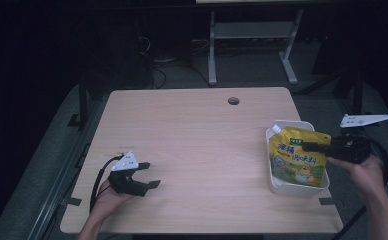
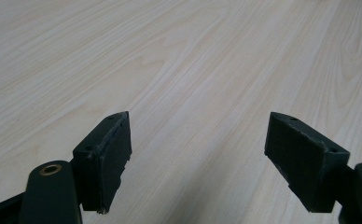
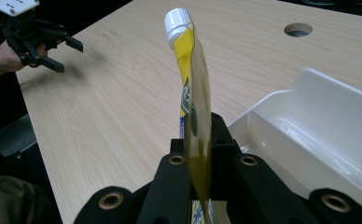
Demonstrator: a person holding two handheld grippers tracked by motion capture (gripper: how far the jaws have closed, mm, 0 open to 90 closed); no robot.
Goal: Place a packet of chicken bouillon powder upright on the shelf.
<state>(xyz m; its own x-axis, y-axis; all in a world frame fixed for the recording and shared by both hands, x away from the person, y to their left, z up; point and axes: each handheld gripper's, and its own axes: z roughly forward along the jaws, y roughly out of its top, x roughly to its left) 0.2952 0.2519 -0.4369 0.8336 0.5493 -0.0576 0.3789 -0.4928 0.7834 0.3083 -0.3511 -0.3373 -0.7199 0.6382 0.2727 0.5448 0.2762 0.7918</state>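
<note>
Over by the right edge of the table (image 1: 197, 130), the right gripper (image 1: 314, 146) has its jaws clenched on a yellow spouted sauce pouch (image 1: 296, 159), holding it above a white plastic tray (image 1: 275, 186) that sits near the front right corner. From the high view you get the pouch's printed face: glossy yellow film, blue characters, a cartoon figure near the bottom, a white screw cap at the top left corner. The right gripper view gives what the high view cannot: the pouch (image 3: 195, 107) seen edge-on, thin as a blade, slightly curved, with its ribbed white cap pointing up and away. The black fingers (image 3: 177, 161) pinch the pouch's flat sides low down, one on each face, the film squeezed tight between them. That same view shows the tray's (image 3: 309, 135) smooth, shiny inner walls and rounded rim, lying just to the side of the jaws, and the round cable hole (image 3: 298, 30) in the tabletop beyond.

Near the front left corner, the left gripper (image 1: 151, 174) rests low over the pale wood-grain top, jaws spread apart. Its own view shows the matte, slightly chipped black pads (image 2: 105, 158) standing wide, with bare laminate between them. The right gripper view catches it too, far off by the left edge (image 3: 60, 53).
</note>
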